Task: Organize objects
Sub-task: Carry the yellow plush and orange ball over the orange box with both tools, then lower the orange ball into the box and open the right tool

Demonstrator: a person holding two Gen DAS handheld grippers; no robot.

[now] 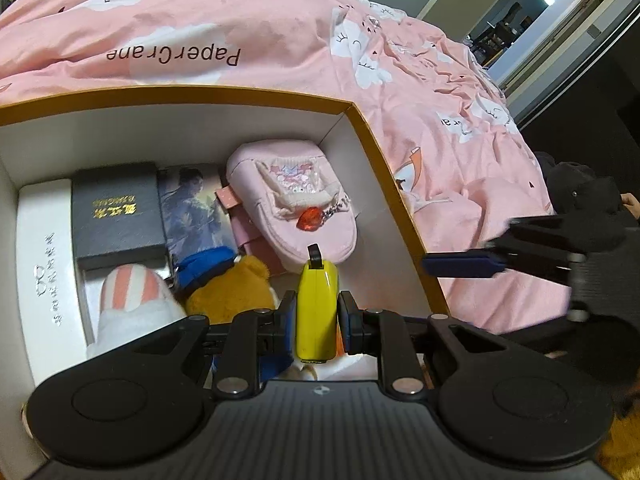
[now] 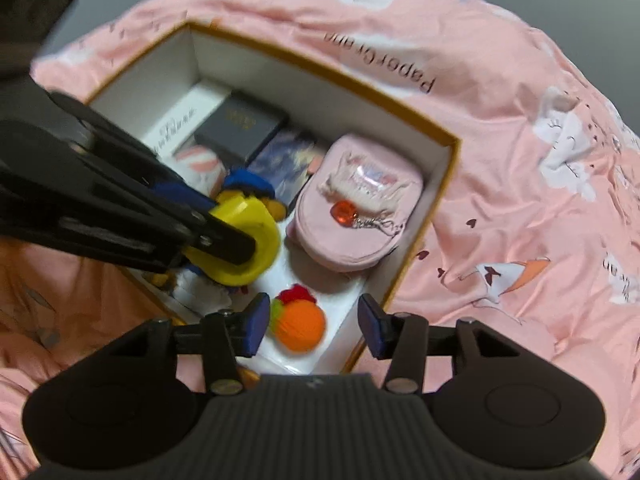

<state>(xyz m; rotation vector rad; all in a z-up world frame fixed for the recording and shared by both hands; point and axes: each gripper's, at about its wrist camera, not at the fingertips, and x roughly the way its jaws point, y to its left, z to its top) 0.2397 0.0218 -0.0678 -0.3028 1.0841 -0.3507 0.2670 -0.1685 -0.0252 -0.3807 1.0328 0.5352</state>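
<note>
My left gripper (image 1: 317, 316) is shut on a round yellow tape measure (image 1: 316, 312) and holds it over the open gold-rimmed box (image 1: 376, 152); it also shows in the right wrist view (image 2: 240, 240). Inside the box lie a pink pouch (image 1: 296, 196) with a red gem charm, a dark grey case (image 1: 116, 212), a white case (image 1: 44, 248), a photo card, a brown plush with a blue hat (image 1: 228, 280) and a striped plush. My right gripper (image 2: 312, 324) is open above the box's near corner, over an orange knitted ball (image 2: 300, 324).
The box sits on a pink printed bed cover (image 1: 440, 100), which spreads around it on all sides. The bed's edge and a dark floor lie to the right, with a doorway (image 1: 532, 12) beyond. The right gripper's fingers (image 1: 464, 264) show at the left view's right side.
</note>
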